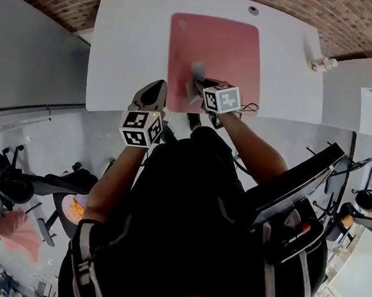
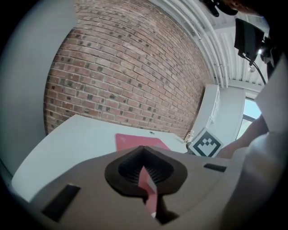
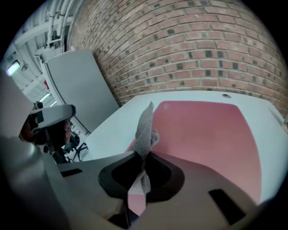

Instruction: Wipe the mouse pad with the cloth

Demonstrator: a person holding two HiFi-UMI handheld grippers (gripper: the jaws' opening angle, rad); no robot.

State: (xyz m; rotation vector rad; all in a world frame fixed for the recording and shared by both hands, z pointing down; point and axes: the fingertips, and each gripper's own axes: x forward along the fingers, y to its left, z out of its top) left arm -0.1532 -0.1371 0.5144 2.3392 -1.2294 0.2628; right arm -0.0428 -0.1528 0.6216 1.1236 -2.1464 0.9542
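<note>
Most mouse pad (image 3: 202,130) lies bare beyond cloth (image 3: 145,130) in right claw (image 3: 140,177).

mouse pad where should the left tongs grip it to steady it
Probably the near-left corner of the mouse pad, coming from the front edge of the table: it lies flat and thin, so only an edge offers a pinch, and the left tongs are beside it.

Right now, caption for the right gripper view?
Right tongs pinch a grey mesh cloth over the pink mouse pad.
</note>
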